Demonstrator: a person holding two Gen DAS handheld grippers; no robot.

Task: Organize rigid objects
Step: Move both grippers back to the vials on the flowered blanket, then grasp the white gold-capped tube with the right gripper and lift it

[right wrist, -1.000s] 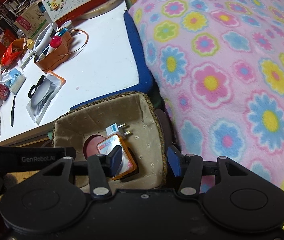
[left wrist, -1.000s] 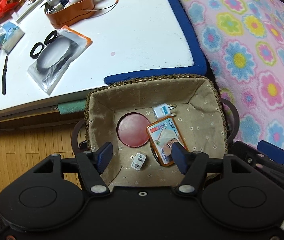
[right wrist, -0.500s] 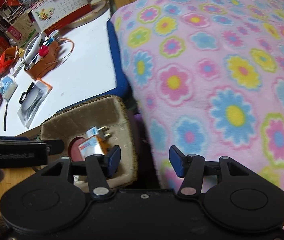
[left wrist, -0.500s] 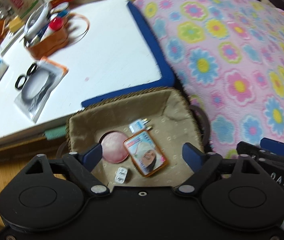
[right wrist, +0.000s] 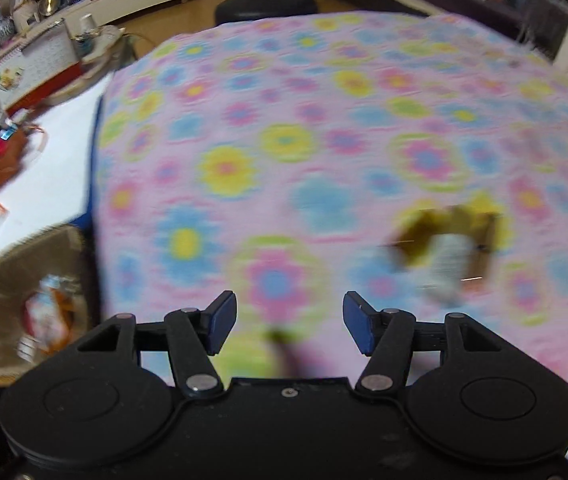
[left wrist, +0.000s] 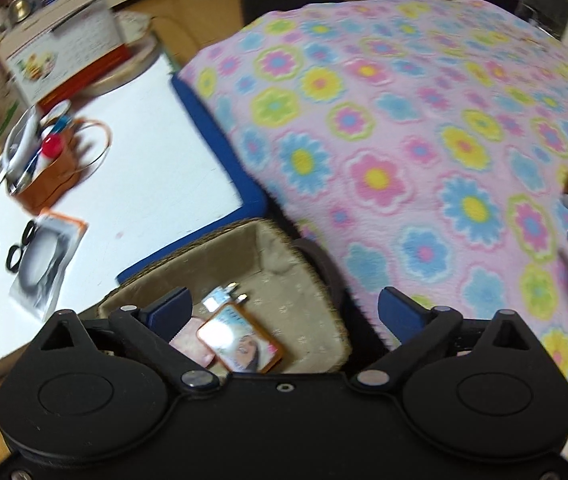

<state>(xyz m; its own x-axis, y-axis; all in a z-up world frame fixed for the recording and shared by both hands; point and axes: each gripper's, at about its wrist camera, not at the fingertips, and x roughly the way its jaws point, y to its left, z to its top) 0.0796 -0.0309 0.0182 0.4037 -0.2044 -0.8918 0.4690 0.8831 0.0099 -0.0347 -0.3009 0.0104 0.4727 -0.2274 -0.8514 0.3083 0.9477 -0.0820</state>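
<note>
The left wrist camera looks steeply down from close above the lined basket (left wrist: 284,264). The right wrist camera (badly blurred) faces down over the flowered blanket (right wrist: 324,140) beside it; both share basket, blanket and white table (left wrist: 144,168).

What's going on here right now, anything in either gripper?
Neither holds anything. The left gripper hangs wide open over the lined basket, its jaws having just opened; the orange-framed card, a white plug and a pink round disc lie inside. The right gripper, jaws just opening and empty, is over the flowered blanket, facing a blurred brownish bottle-like item lying there.
</note>
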